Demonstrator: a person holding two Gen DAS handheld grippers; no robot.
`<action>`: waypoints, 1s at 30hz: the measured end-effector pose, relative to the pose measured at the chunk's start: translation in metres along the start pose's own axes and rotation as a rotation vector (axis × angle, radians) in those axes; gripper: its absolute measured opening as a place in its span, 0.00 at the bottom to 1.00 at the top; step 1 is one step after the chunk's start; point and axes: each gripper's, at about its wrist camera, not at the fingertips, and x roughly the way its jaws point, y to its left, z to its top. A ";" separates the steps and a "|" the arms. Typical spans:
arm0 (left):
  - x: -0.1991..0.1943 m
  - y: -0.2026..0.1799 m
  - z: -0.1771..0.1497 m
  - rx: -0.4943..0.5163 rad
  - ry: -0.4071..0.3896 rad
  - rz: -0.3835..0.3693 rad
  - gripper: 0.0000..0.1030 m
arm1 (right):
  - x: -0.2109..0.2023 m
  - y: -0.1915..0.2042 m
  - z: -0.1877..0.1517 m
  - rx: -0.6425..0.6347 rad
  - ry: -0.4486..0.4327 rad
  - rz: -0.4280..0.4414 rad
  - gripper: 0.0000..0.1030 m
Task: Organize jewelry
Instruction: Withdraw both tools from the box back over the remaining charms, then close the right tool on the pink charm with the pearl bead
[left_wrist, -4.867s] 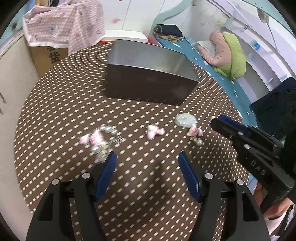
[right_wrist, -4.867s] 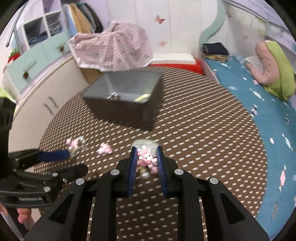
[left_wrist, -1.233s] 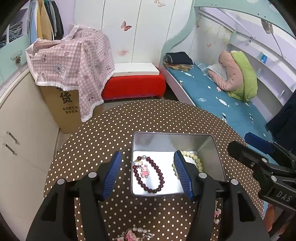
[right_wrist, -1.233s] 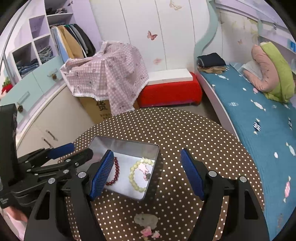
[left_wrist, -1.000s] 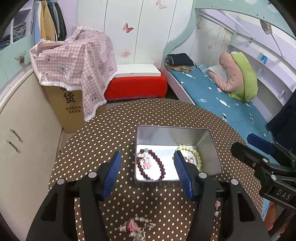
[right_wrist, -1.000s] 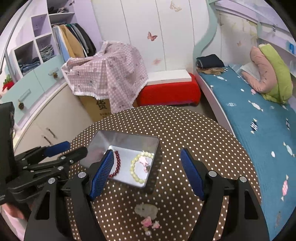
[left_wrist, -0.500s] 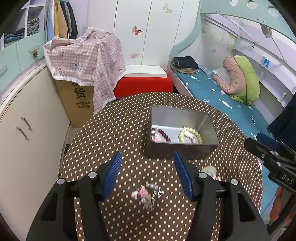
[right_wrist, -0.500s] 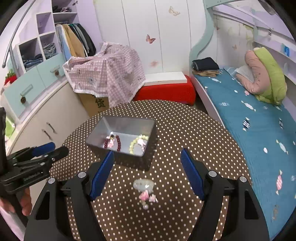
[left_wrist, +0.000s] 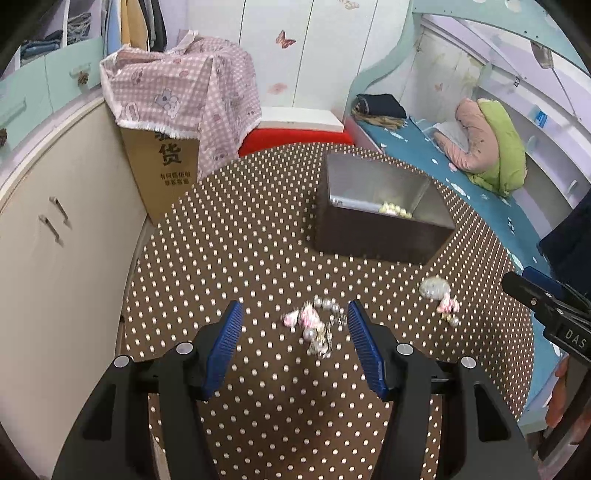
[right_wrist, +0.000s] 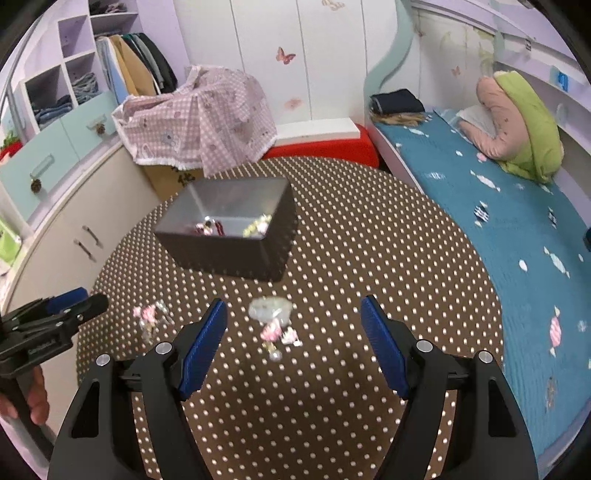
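White butterfly wardrobe (right_wrist: 295, 59), teal bed (right_wrist: 480, 206) (green pillow), red bench (left_wrist: 295, 138)

Child's bedroom: bed (right_wrist: 461, 206) with teal candy-print sheet, butterfly-decal wardrobe (right_wrist: 295, 55), open shelves (right_wrist: 62, 85) of folded clothes.

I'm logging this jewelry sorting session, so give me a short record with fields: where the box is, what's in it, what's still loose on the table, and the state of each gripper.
surface: round brown polka-dot table
box: open metal tin, upright on the table's far side
in box: dark red bead bracelet and pale yellow-green bead bracelet
loose, left: pink-and-pearl piece on the cloth
loose, right: pale charm piece on the cloth
left gripper: open, holding nothing, above the pink-and-pearl piece
right gripper: open, holding nothing, above the pale charm piece
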 end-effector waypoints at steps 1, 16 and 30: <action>0.002 0.000 -0.002 -0.005 0.008 -0.003 0.55 | 0.002 -0.001 -0.003 0.002 0.008 -0.004 0.70; 0.020 0.005 -0.037 -0.023 0.086 -0.028 0.55 | 0.054 0.014 -0.046 -0.020 0.158 0.061 0.47; 0.043 0.010 -0.031 -0.077 0.123 -0.083 0.55 | 0.071 0.027 -0.035 -0.055 0.130 -0.005 0.11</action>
